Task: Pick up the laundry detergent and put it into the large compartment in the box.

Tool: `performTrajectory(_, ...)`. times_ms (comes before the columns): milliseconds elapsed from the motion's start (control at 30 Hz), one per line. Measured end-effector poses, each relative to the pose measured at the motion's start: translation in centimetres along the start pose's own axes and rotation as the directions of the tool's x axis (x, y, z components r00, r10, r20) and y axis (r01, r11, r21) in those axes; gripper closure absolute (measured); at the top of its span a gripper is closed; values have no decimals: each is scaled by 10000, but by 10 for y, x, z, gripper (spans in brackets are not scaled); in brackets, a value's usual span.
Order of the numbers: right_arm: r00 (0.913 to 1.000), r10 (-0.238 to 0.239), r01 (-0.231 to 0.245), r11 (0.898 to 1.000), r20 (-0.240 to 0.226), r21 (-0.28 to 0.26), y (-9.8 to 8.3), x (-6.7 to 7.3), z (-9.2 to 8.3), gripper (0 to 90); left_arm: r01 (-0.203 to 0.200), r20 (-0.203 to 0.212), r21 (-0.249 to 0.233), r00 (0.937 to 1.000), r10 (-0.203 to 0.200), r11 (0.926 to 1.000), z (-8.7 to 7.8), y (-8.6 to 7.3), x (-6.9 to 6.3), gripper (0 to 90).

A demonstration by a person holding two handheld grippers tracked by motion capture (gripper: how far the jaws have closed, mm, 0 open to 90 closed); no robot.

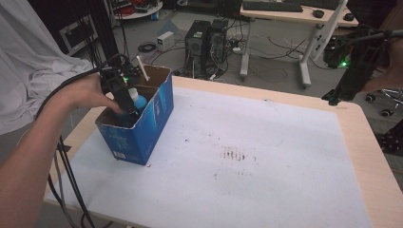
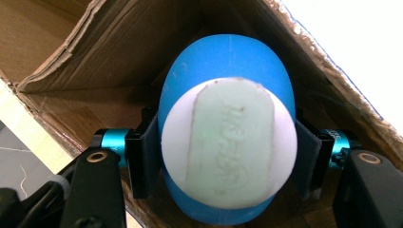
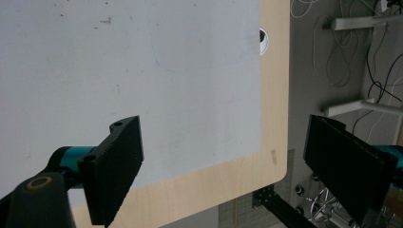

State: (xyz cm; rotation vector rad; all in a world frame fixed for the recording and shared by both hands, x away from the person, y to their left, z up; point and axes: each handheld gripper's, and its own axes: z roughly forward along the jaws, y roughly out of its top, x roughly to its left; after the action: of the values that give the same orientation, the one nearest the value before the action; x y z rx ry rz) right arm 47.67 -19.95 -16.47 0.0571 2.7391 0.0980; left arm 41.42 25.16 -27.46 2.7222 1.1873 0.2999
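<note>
While your left gripper (image 2: 228, 156) reaches down into the blue cardboard box (image 1: 142, 123), its jaws clamp the blue-and-white bottle (image 2: 228, 147) inside that box. Well right of the box, your right gripper (image 3: 228, 175) hangs wide open, empty, over the table's edge (image 3: 273, 118).

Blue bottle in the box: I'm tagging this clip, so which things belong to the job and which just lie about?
In the job:
blue bottle
cardboard box
left gripper, shut on the bottle

Lying about:
white stick in the box
right gripper, open over the table's edge
</note>
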Motion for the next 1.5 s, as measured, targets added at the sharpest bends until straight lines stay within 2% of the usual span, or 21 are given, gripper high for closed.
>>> performTrajectory(333, 10000, 23, -23, 10000, 18, 15, -2, 0, -2, 124, -344, 51, 235, 9994, 343, 9991, -1, 2, 0, 381)
performTrajectory(433, 10000, 6, -6, 10000, 25, 39, -2, 0, -1, 124, -858, 192, 639, 9962, 848, 9943, -1, 6, 0, 382)
performTrajectory(600, 10000, -60, 60, 10000, 15, 39, -2, 1, -2, 124, -1105, 213, 650, 9938, 1094, 9917, 0, 8, 1, 384)
performTrajectory(633, 10000, -1, 1, 10000, 18, 50, -3, 1, -2, 124, -1540, 260, 562, 9879, 1528, 9865, 0, 7, 1, 385)
performTrajectory(800, 10000, 19, -19, 10000, 33, 64, -4, 1, -2, 124, -1559, 372, 554, 9874, 1540, 9862, 0, 6, 5, 384)
performTrajectory(1133, 10000, 43, -43, 10000, 31, 46, -5, 2, -3, 124, -1587, 329, 708, 9871, 1567, 9848, -1, 8, 1, 379)
performTrajectory(1333, 10000, 42, -42, 10000, 31, 52, -5, 2, -3, 124, -1678, 387, 696, 9855, 1654, 9834, -2, 7, 0, 376)
performTrajectory(1500, 10000, 78, -78, 10000, 4, 43, -5, 2, -3, 124, -1596, 562, 673, 9862, 1560, 9849, -2, 8, 1, 342)
